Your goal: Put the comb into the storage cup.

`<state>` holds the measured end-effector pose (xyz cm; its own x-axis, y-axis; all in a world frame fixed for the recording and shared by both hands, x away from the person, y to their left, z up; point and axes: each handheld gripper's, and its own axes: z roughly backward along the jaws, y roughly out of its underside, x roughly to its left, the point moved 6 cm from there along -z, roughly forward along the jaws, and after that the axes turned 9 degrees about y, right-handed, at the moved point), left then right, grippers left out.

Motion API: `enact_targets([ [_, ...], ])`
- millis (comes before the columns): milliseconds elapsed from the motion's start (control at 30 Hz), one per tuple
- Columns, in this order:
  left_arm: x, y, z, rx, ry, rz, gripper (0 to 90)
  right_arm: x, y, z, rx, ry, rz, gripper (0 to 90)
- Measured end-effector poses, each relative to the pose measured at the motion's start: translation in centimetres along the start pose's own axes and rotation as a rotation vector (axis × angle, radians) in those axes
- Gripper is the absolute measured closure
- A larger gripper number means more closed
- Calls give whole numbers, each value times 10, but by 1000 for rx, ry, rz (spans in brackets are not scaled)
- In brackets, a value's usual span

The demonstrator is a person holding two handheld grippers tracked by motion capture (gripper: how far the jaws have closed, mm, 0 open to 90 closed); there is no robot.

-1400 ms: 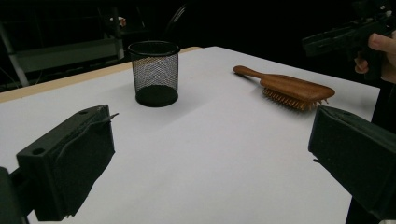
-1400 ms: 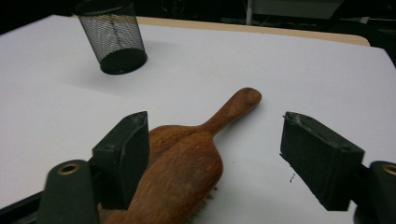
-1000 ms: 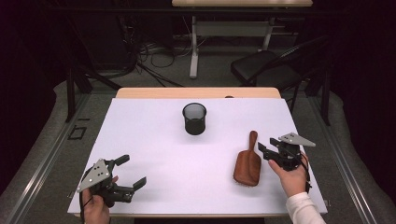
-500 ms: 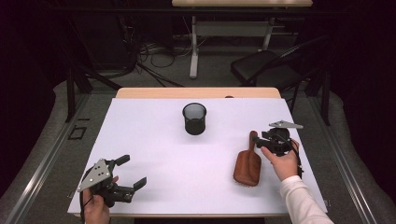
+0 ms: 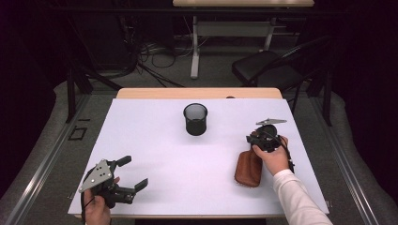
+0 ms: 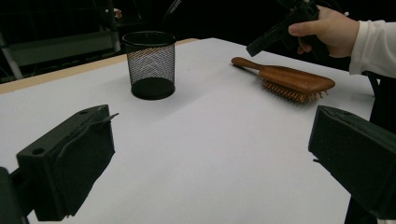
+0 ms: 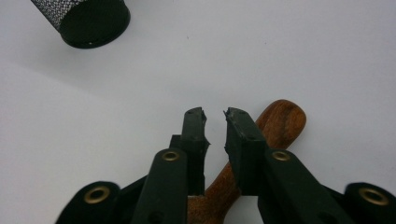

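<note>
We hold the right gripper [image 5: 256, 138] over the handle of the wooden hairbrush [image 5: 248, 168], pointing down at the white table [image 5: 155, 140]. In the right gripper view its two black jaws stand close together with a narrow gap between their tips, and they have just been closing. The rounded end of the brush handle [image 7: 282, 119] pokes out past the jaw on the right of that view, while the rest of the handle runs back underneath both jaws toward us. We cannot tell whether the pads touch the wood; the handle looks to lie below them on the table rather than clamped between them.

The brush lies flat with its bristles down, as the left gripper view shows [image 6: 287, 81], its head on our side of the right gripper and its handle pointing away. The black mesh cup [image 5: 195, 119] stands upright beyond the right gripper and off to its left, well apart from it.

Our left gripper [image 5: 126, 176] hangs at the near left corner of the table, jaws spread wide with nothing between them, far from both brush and cup.
</note>
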<state>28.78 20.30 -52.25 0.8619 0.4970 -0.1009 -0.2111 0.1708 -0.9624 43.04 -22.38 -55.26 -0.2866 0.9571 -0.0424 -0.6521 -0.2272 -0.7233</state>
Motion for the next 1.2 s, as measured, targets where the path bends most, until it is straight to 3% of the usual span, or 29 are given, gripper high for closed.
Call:
enact_targets([
  [200,0,1,-1,5,1,2,3,3,4,-10,36,6,14,899],
  [733,1,2,-1,14,4,4,3,4,12,-26,105,24,38,900],
  [1200,0,2,-2,12,3,4,3,-4,16,-24,132,50,38,900],
])
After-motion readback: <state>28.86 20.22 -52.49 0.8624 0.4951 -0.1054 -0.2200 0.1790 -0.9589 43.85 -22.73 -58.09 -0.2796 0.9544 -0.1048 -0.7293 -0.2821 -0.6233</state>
